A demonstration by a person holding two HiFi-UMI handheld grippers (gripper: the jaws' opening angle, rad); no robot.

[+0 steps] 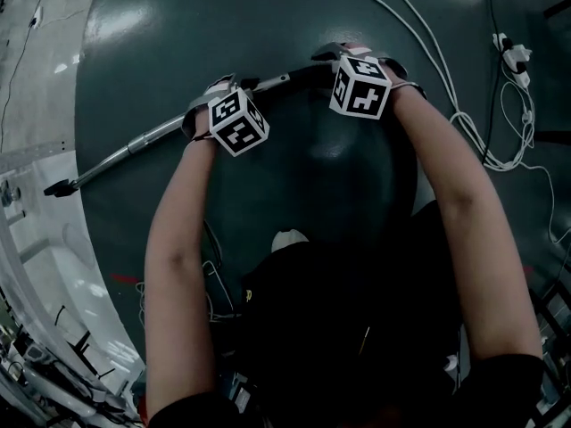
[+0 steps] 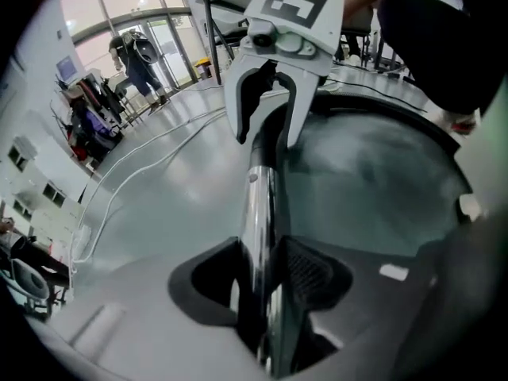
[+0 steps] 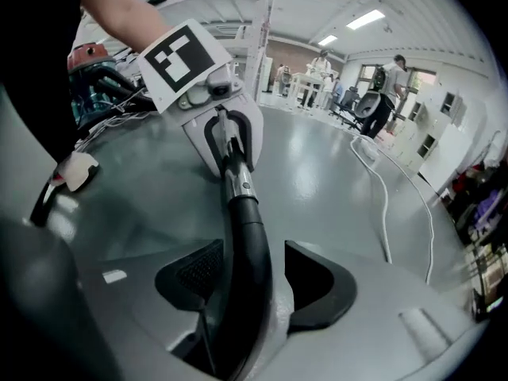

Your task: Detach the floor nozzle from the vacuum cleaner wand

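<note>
At the far left of the head view the wand [image 1: 134, 145] ends in a small dark fitting [image 1: 59, 187]. Whether that is the floor nozzle cannot be told, and no view shows a broad floor head. From there the chrome tube lies on the dark green floor [image 1: 312, 176] and rises rightward to the left gripper [image 1: 203, 114]. Its tongs have closed in on the tube, with a pad against either side as far as can be seen. Further right the tube passes into a black bend [image 3: 246, 244]. The right gripper [image 1: 332, 59] straddles this with its tongs spread, and a gap shows at the right-hand pad, so it grips nothing. White cables [image 1: 428, 52] trail over the floor at the far right.

The step in hand looks like taking hold before any pull. To do it well, the left tongs should keep a square, firm pinch on the chrome. The right tongs should close fully on the bend before any load is put on. Any pull should then run along the tube's own line, not across it, so that nothing levers or slips on the polished metal. A small stud [image 3: 244, 187] on the collar may be a catch that needs pressing first.

Only the head view shows the wand's full length and its left end. Only the left gripper view shows the open space on each side of the bend inside the right tongs. Only the right gripper view shows the stud plainly and the left tongs snug on the chrome.
</note>
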